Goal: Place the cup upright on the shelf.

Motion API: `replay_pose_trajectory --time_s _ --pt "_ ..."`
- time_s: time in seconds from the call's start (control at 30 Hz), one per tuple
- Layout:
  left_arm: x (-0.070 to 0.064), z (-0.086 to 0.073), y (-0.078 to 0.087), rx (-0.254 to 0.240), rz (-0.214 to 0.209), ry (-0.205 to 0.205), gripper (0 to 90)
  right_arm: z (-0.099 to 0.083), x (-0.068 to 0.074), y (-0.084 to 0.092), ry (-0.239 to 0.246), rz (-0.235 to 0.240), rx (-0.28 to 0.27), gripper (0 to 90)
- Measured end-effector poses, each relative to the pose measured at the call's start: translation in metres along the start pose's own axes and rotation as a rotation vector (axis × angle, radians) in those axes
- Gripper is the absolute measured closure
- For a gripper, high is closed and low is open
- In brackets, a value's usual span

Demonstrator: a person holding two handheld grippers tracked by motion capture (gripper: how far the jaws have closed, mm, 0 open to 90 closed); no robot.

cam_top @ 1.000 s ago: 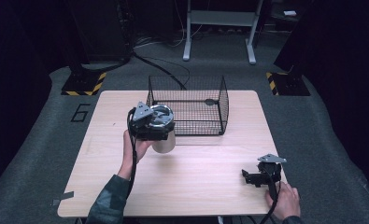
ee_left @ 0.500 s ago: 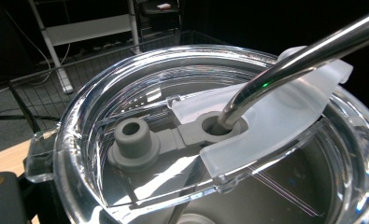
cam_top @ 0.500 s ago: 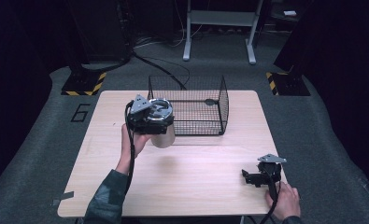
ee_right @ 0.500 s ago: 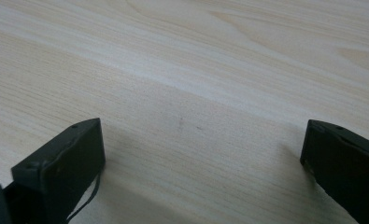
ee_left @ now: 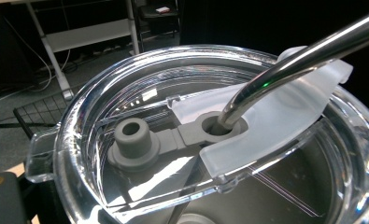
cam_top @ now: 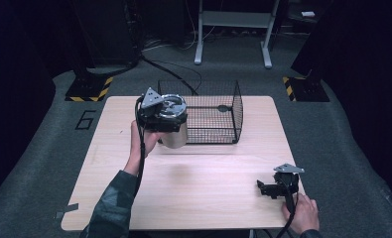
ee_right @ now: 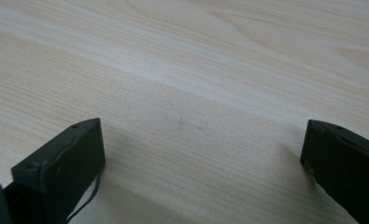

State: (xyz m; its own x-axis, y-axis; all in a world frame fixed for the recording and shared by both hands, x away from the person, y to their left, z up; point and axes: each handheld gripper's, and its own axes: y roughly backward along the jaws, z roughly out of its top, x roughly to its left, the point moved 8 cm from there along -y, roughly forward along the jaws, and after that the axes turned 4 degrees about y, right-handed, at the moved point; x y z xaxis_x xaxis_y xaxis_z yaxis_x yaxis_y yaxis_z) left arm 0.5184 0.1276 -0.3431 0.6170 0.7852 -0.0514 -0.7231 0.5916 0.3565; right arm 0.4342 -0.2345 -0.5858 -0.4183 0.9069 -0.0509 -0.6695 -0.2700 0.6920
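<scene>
My left gripper (cam_top: 164,120) is shut on a steel tumbler (cam_top: 174,136) and holds it off the table, just left of a black wire basket (cam_top: 214,113). In the left gripper view the tumbler's clear lid (ee_left: 140,93) sits right under the camera, with a grey stopper (ee_left: 133,140) and a bent metal straw (ee_left: 303,49) through its hole; the jaws are hidden beneath the lid. My right gripper (cam_top: 269,189) rests on the table near the front right corner. It is open, with bare wood between its fingers (ee_right: 63,161).
The wire basket stands at the back middle of the wooden table (cam_top: 208,173), its open side facing left. A metal stand (cam_top: 233,29) and cables lie on the dark floor beyond the table.
My left gripper has lifted the tumbler higher and carried it slightly toward the basket. The right gripper has stayed still.
</scene>
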Motion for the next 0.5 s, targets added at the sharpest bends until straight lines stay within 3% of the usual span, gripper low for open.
replay_pose_trajectory --time_s 0.5 --pt "0.006 0.031 -0.015 -0.003 0.015 -0.012 4.0 0.0 0.0 0.0 -0.001 0.0 0.001 0.0"
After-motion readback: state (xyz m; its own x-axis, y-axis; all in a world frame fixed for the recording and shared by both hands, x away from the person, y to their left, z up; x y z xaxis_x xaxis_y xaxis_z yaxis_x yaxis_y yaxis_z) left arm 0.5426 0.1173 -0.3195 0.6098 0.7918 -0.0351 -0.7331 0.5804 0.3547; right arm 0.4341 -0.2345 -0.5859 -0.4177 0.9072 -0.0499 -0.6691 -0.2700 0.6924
